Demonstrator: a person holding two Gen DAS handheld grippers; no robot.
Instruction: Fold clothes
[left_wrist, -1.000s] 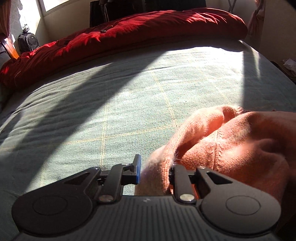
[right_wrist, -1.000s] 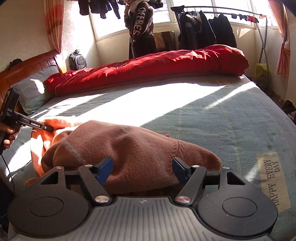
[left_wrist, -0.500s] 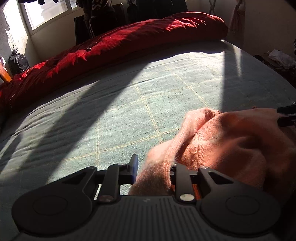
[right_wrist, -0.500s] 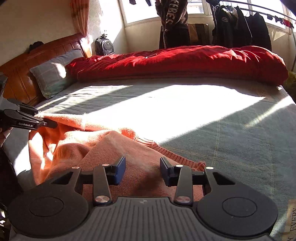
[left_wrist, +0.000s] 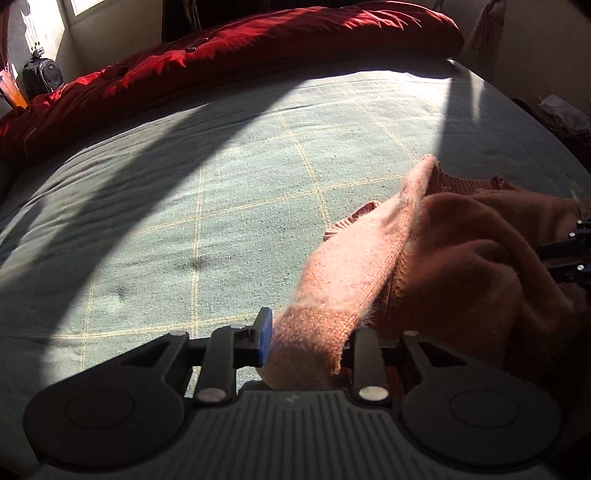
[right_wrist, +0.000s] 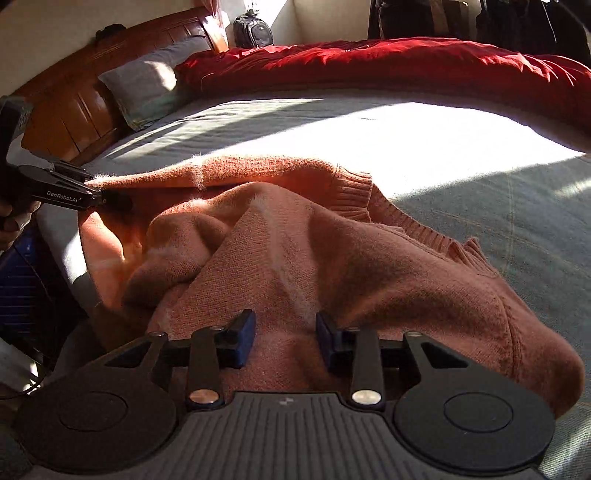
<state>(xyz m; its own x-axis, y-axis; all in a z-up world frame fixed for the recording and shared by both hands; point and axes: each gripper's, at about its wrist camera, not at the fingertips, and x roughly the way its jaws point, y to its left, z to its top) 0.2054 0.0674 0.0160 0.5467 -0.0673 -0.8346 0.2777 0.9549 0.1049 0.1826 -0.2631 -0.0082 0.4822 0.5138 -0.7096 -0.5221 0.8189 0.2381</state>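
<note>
My left gripper (left_wrist: 306, 343) pinches a fold of the orange sweater (right_wrist: 332, 258) heaped at the bed's (right_wrist: 461, 155) near edge, its jaws just easing wider, while my right gripper (right_wrist: 284, 338), just narrowed, straddles bunched knit; that fold may slip free.
</note>
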